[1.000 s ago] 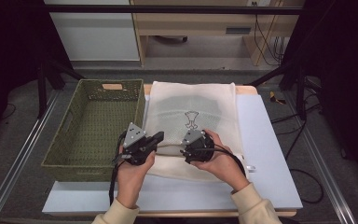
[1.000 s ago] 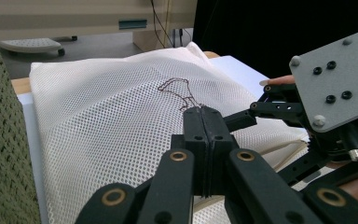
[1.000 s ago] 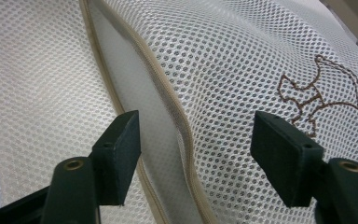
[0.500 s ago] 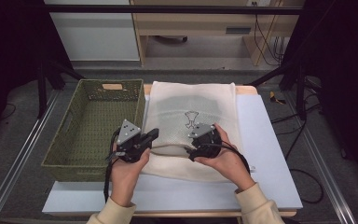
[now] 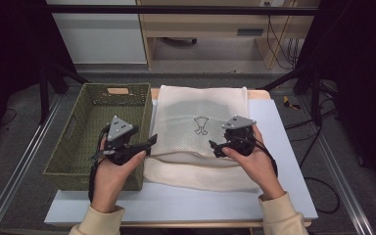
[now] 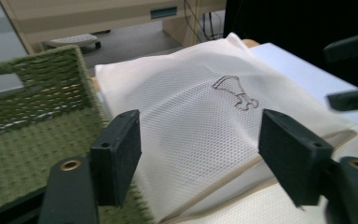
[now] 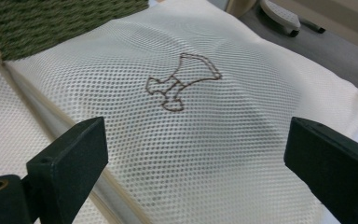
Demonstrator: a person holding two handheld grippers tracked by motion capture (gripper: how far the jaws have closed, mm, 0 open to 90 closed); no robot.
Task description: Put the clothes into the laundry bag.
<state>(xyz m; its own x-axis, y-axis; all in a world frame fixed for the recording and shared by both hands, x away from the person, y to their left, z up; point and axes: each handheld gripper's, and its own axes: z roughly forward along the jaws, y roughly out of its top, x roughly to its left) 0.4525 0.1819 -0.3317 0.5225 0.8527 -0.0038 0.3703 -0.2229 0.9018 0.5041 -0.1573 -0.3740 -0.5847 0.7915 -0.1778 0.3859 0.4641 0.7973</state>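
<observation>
A cream mesh cloth (image 5: 200, 105) with a brown stitched figure (image 5: 201, 125) lies folded on the white table (image 5: 274, 196). My left gripper (image 5: 147, 146) hovers at the cloth's left edge, beside the basket, and its jaws have just been opening. In the left gripper view the left gripper (image 6: 200, 158) stands open above the mesh cloth (image 6: 191, 116) without pressing it. My right gripper (image 5: 215, 148) is over the fold's right part, its jaws also just opening. In the right gripper view the right gripper (image 7: 200, 165) is open over the mesh cloth (image 7: 242, 116), below the stitched figure (image 7: 179, 79).
A green woven basket (image 5: 66, 142) stands at the left against the cloth's edge, and its rim (image 6: 37, 88) shows in the left gripper view. A metal frame rail runs along each side of the table. Shelving and cables stand behind it.
Both grippers were shut close together at the cloth's fold. They have since opened, let go of it, lifted a little and drawn apart, the left toward the basket and the right to the right.
</observation>
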